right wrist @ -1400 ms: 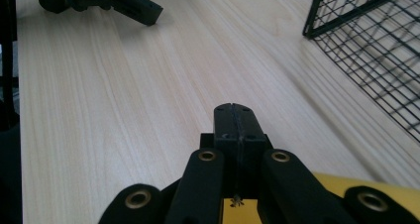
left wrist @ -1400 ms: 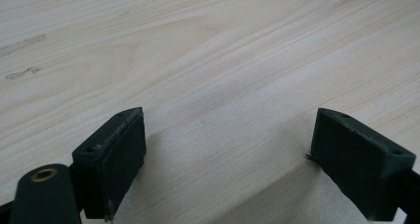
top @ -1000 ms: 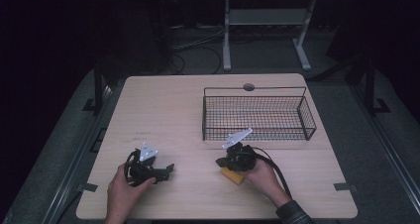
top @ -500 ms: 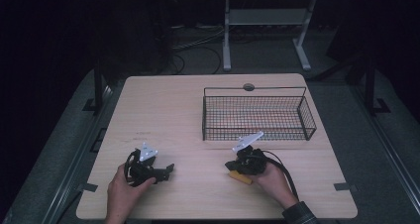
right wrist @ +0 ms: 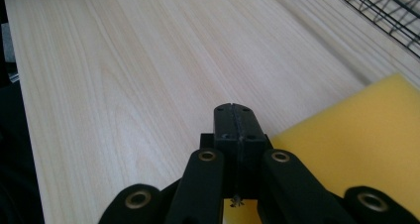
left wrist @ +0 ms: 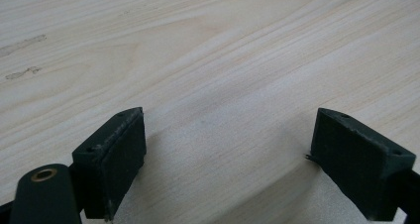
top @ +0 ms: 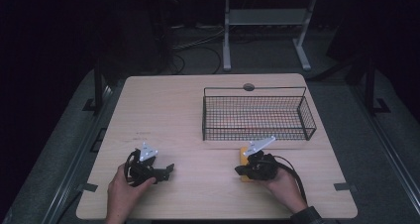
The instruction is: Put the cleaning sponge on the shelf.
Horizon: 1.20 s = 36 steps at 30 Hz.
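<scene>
Counted: 1 desk point(top: 198, 115), 1 wire basket point(top: 255, 114), 1 yellow sponge point(top: 244, 154), 2 grippers, 2 hands.

The basket is black wire mesh, rectangular, open top, standing on the far right part of the desk. Nothing seen inside it; the wood shows through the mesh. A small round grey cap point(top: 248, 87) sits in the desk just behind the basket's far wall.

The sponge lies flat on the desk just in front of the basket's near wall, toward its middle, partly under the right gripper. In the right gripper view it is a flat yellow slab point(right wrist: 356, 149) just beside the jaws, w/ a corner of the basket point(right wrist: 391, 11) at the top edge.

Right gripper point(top: 243, 170): in front of the basket, held in the right hand point(top: 282, 189). Jaws fully closed, pads pressed together w/ nothing between them; they lie next to the sponge, not gripping it.

Left gripper point(top: 170, 168): well left of the basket, near the desk's front edge, held in the left hand point(top: 121, 192). Jaws wide open, bare wood between them, nothing held; same in the left gripper view point(left wrist: 228, 149).

No brands, labels or readable writing. Faint grey smudges point(left wrist: 22, 60) on the wood left of the basket, too faint to read.
</scene>
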### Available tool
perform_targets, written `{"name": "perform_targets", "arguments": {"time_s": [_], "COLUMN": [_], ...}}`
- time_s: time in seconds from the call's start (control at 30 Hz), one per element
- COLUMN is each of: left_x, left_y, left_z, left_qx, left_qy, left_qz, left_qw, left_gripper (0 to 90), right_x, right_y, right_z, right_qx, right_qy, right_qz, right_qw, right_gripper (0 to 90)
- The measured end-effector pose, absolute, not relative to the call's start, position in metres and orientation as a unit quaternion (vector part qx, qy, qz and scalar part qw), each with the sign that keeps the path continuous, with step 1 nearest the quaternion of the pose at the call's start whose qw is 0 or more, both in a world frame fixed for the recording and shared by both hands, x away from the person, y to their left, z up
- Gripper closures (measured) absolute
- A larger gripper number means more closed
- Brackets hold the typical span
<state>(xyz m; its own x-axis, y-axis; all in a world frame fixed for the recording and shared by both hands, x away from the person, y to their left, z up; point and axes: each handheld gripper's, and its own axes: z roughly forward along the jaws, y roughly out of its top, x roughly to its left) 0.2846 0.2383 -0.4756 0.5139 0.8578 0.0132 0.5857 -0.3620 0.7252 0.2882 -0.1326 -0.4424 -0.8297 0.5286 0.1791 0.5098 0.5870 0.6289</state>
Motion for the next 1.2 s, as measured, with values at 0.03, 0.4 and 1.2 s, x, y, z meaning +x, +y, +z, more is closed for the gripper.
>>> {"name": "perform_targets", "arguments": {"time_s": [0.03,0.4,1.2], "left_x": [0.285,0.285,0.285], "left_y": [0.238,0.238,0.238], "left_z": [-0.476,-0.476,-0.476], "left_qx": [0.801,0.799,0.799], "left_qy": [0.451,0.452,0.452], "left_qz": [0.2,0.2,0.2], "left_qw": [0.34,0.342,0.342], "left_gripper": [13.1,13.2,13.1], "right_x": [0.287,0.28,0.276], "right_y": [-0.135,-0.158,-0.197], "right_z": [-0.442,-0.441,-0.43], "right_qx": [0.293,0.311,0.331], "right_qy": [0.89,0.886,0.879], "right_qz": [0.348,0.344,0.342], "right_qw": [0.013,0.019,0.037], "right_gripper": [89.5,89.5,82.5]}}
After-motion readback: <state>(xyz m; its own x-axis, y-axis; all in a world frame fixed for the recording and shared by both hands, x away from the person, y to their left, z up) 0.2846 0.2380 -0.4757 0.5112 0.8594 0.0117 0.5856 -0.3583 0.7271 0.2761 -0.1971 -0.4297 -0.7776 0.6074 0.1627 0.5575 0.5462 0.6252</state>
